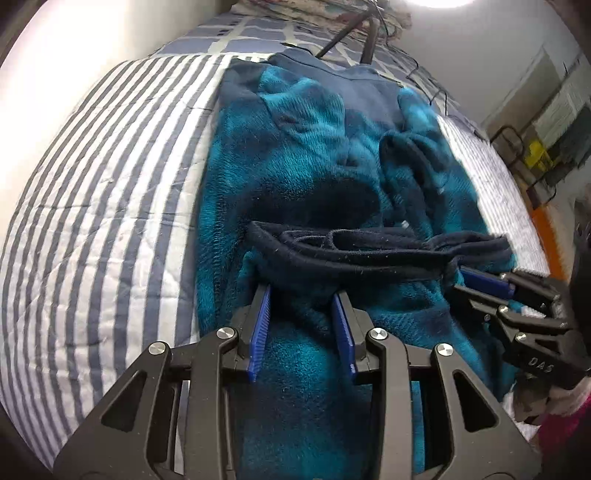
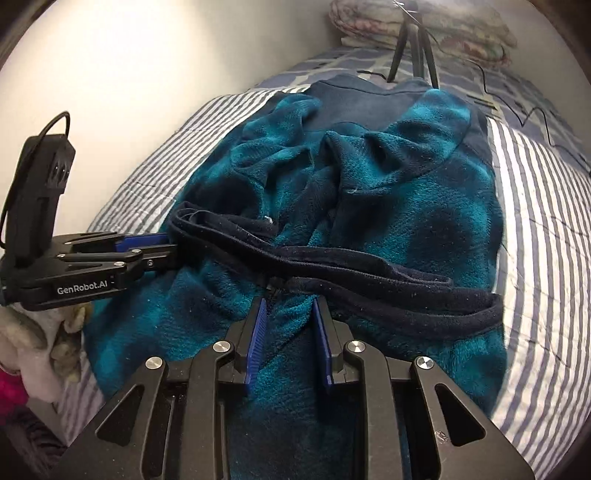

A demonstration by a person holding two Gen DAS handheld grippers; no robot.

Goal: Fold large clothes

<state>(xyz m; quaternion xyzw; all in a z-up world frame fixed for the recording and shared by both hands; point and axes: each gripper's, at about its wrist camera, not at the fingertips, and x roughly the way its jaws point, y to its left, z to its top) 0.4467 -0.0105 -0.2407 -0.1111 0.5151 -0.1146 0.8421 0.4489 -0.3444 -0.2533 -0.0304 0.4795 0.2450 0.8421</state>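
Note:
A large teal fleece jacket with navy shoulders and a dark navy hem band lies on a striped bed; it also shows in the right wrist view. My left gripper has its jaws apart around the left end of the hem; it also shows in the right wrist view. My right gripper has its jaws apart around the hem near the middle, by the zipper; it also shows in the left wrist view. The hem is lifted and bunched over the body.
The bed has a blue and white striped quilt and a checked cover at the far end. A black tripod stands there with cables. Folded bedding lies behind it. A wall is on the left. Soft items lie near my left gripper.

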